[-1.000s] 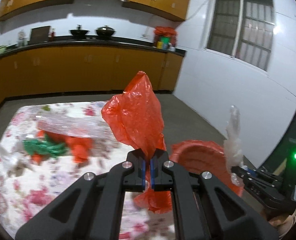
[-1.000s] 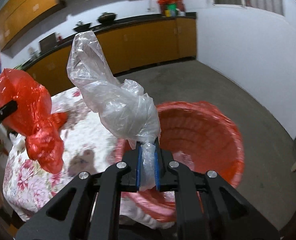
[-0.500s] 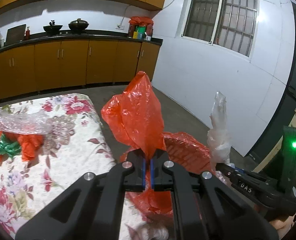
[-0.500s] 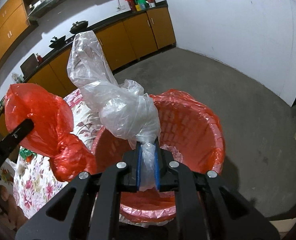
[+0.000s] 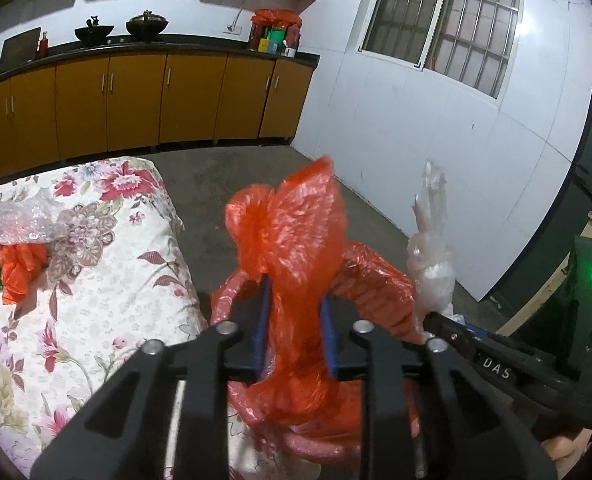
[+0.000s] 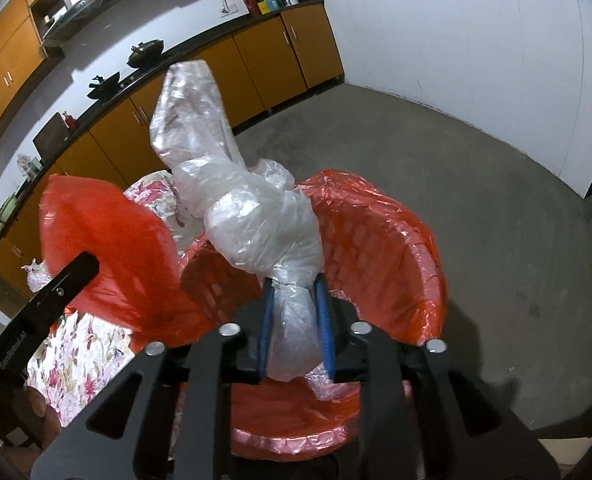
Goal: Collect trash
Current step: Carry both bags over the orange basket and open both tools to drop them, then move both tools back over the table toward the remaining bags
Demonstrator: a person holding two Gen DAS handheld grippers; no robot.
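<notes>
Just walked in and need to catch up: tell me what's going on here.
A person with a gripper in each hand is collecting trash. The left gripper has a crumpled red plastic bag between its opened fingers, and the right gripper has a knotted clear plastic bag the same way. Both are over the red bin beside the floral tablecloth. More scraps lie on the cloth.
</notes>
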